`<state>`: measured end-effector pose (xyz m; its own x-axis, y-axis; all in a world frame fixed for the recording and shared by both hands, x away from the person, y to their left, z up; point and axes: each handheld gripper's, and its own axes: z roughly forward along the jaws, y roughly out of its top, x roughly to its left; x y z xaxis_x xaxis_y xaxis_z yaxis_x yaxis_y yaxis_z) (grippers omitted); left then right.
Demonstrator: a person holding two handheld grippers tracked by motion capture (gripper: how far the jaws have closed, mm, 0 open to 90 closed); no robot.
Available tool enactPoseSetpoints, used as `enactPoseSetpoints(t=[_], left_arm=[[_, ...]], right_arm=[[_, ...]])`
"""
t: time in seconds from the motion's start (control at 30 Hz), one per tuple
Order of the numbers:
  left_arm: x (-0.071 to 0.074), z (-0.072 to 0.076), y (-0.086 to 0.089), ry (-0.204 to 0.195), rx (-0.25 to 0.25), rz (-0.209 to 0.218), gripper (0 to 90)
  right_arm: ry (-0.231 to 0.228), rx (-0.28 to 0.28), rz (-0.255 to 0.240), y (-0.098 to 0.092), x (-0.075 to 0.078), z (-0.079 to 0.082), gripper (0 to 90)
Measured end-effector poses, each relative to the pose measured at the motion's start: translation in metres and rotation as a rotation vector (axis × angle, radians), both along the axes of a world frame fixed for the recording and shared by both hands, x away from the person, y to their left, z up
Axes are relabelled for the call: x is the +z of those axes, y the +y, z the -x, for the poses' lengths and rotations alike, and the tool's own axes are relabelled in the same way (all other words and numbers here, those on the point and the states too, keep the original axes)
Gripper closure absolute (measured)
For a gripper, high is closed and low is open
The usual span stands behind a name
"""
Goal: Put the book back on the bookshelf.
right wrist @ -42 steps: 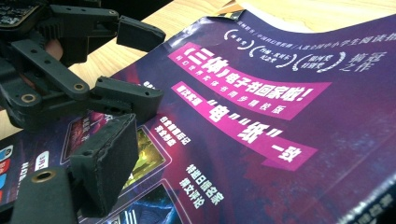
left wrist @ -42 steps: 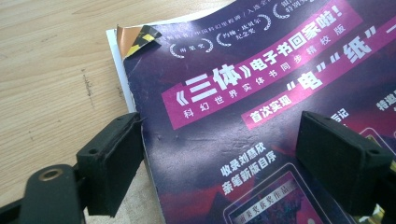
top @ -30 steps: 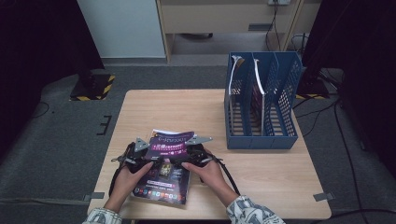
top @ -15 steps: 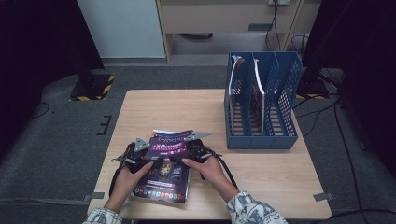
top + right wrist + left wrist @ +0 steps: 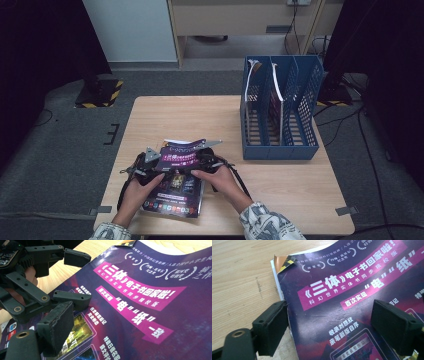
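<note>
Right gripper (image 5: 204, 161) jaws just opened wider; they straddle the magazine (image 5: 176, 181) cover, and I can't tell from the right gripper view whether any pad touches it. Left gripper (image 5: 152, 162) jaws apart too, one pad (image 5: 272, 328) at the magazine's edge, the other above the cover, no clamp. The magazine's far end curls up between the two grippers, much as in the earlier frames; its near end lies flat at the desk's (image 5: 165, 117) near edge, left of centre. Blue file rack (image 5: 280, 112) sits at the far right corner, well apart. Judgement: right side is re-gripping, lift not started.
</note>
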<state>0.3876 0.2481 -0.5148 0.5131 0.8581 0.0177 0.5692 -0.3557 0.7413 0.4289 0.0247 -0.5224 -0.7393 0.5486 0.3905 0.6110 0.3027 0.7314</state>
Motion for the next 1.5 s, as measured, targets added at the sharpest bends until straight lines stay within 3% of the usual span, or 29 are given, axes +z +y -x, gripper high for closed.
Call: enactPoseSetpoints(t=[0.13, 0.2, 0.27, 0.37, 0.4, 0.43, 0.6, 0.83, 1.13, 1.33, 1.5], left_arm=[[0.000, 0.000, 0.000, 0.001, 0.000, 0.001, 13.9], [0.000, 0.000, 0.000, 0.003, 0.002, 0.004, 13.6], [0.000, 0.000, 0.000, 0.005, 0.003, 0.009, 13.4], [0.000, 0.000, 0.000, 0.008, 0.004, 0.009, 12.9], [0.000, 0.000, 0.000, 0.006, 0.005, 0.013, 12.9], [0.000, 0.000, -0.001, 0.003, 0.006, 0.015, 12.7], [0.008, 0.001, 0.002, -0.017, 0.009, 0.095, 12.6], [0.015, 0.004, 0.005, -0.057, 0.005, 0.120, 14.3], [0.012, 0.004, 0.002, -0.029, -0.042, 0.132, 14.5], [0.009, 0.004, -0.001, -0.001, -0.075, 0.135, 14.3], [0.007, 0.005, -0.004, 0.014, -0.098, 0.136, 14.3]], right_arm=[[-0.015, -0.003, 0.003, 0.000, -0.001, 0.001, 15.6], [-0.018, -0.006, 0.024, 0.000, 0.001, 0.001, 26.1], [0.024, -0.018, 0.006, -0.003, 0.002, 0.000, 36.7], [0.048, -0.030, -0.012, -0.007, 0.002, -0.001, 46.0], [0.048, -0.030, -0.012, -0.007, 0.002, -0.001, 46.0], [0.045, -0.043, -0.040, -0.010, 0.007, -0.001, 55.4], [0.000, -0.087, -0.106, -0.019, 0.024, -0.001, 76.2], [-0.128, -0.097, -0.095, -0.026, 0.046, 0.003, 78.7], [-0.250, -0.101, -0.088, -0.030, 0.066, 0.007, 81.1], [-0.298, -0.113, -0.098, -0.034, 0.074, 0.008, 82.5], [-0.312, -0.120, -0.106, -0.036, 0.077, 0.007, 83.1]])
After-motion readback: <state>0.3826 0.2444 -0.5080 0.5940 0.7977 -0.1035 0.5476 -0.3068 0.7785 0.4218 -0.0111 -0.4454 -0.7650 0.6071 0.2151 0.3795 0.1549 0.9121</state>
